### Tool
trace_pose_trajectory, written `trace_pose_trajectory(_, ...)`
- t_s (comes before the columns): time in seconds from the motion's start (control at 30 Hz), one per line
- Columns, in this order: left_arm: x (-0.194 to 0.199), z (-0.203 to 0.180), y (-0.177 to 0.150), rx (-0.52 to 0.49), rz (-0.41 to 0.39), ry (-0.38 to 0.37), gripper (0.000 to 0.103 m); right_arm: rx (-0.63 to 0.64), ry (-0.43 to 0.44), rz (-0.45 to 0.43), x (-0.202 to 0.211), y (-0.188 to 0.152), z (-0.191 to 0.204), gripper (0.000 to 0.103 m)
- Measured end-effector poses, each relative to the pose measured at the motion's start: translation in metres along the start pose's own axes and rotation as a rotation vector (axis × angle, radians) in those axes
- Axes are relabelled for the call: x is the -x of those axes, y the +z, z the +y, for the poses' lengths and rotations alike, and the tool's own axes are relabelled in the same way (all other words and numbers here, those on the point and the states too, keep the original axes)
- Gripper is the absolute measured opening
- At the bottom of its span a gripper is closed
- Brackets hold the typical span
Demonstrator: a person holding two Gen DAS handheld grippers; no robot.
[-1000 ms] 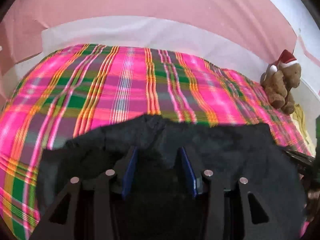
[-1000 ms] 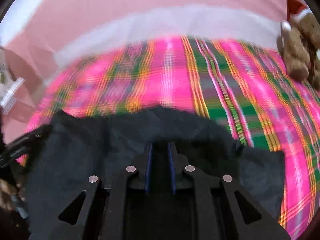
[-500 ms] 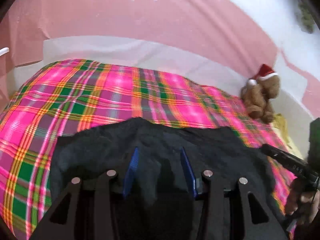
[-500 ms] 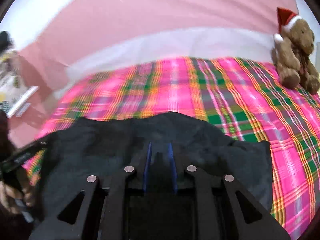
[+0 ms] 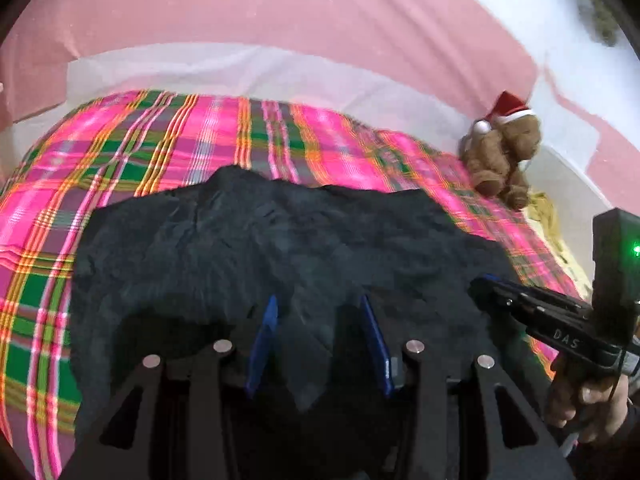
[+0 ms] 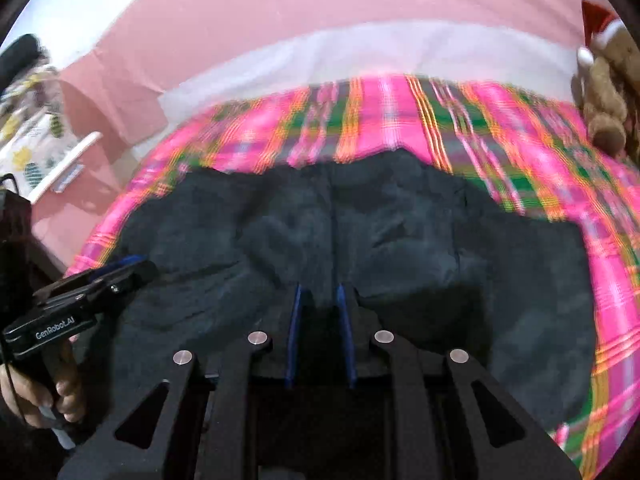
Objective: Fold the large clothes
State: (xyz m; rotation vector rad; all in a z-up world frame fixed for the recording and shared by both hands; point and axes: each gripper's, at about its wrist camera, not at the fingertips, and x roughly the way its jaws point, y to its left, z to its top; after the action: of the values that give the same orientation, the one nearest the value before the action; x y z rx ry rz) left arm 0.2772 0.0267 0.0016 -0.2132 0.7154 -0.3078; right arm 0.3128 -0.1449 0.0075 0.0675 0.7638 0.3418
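The left gripper (image 5: 318,312) had its blue fingers (image 5: 267,326) apart, and a fold of the black garment (image 5: 280,240) stood between them; whether the pads pressed on the cloth I could not tell. The right gripper (image 6: 318,300) held its fingers (image 6: 295,312) close together with dark cloth in the narrow gap, and they seemed clamped on the garment's near edge. The garment lay spread on the pink plaid bedcover (image 5: 180,140), its far edge bunched up. A brown teddy bear (image 5: 502,156) with a red hat sat at the right side of the bed, well apart from the garment.
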Motion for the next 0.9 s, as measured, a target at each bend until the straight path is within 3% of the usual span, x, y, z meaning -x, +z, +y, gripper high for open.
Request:
trace_pose_trajectory(0.13, 0.017, -0.013, -0.02, -0.015, 0.0, -0.053, 0.045, 0.051, 0.053, -0.021, 0.033, -0.021, 0.028, 0.019)
trace_pose_trajectory(0.3, -0.024, -0.014, -0.045, -0.016, 0.121, 0.005, 0.045, 0.046, 0.03, 0.091, -0.003, -0.053, 0.033, 0.019)
trace_pose_trajectory(0.73, -0.043, -0.023, -0.052, -0.063, 0.125, 0.075, 0.046, 0.031, 0.0, 0.093, -0.036, -0.069, 0.02, 0.017)
trace_pose_trajectory(0.9, -0.019, -0.029, -0.049, -0.039, 0.111, 0.065, 0.045, 0.017, -0.008, 0.089, -0.021, -0.066, 0.022, 0.017)
